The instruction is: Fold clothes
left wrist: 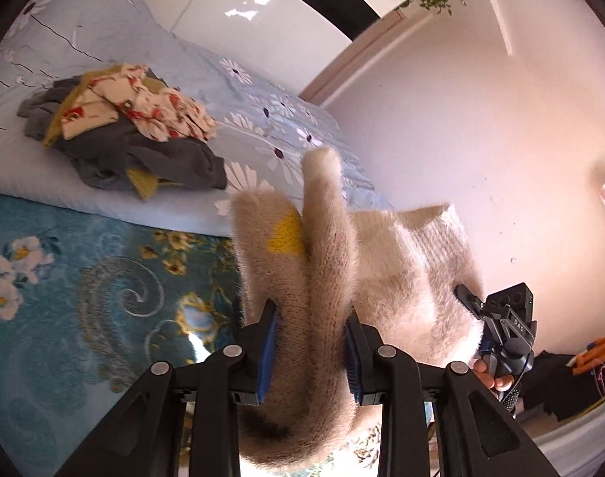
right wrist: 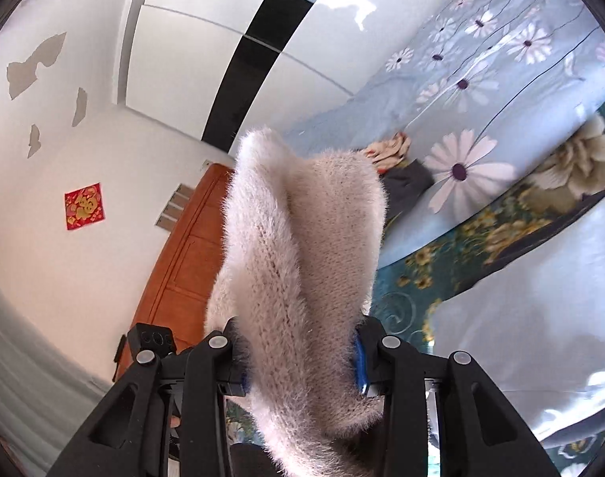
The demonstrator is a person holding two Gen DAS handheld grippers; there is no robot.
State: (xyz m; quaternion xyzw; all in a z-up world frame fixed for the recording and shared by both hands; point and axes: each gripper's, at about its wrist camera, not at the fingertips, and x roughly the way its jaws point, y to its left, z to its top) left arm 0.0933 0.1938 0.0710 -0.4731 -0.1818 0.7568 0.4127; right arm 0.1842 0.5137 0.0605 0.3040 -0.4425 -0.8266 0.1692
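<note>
Fuzzy sweater held up between both grippers

A heap of clothes (left wrist: 119, 131) lies far left on the bed (left wrist: 262, 119); the left hand-held gripper (left wrist: 312, 351) pinches the cream sweater (left wrist: 342, 262) above the bed, and the right hand-held gripper (right wrist: 300, 351) clamps its other edge.

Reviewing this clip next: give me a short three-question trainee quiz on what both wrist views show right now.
1. True or false: both grippers are clamped on the fuzzy cream sweater.
2. Which colour is the patch on the sweater? A) green B) yellow C) red
3. What lies on the daisy-print bedding behind the sweater?

Key:
1. True: left gripper and right gripper each pinch a fold.
2. B, the yellow patch.
3. A pile of unfolded clothes, grey, mustard and floral.
</note>
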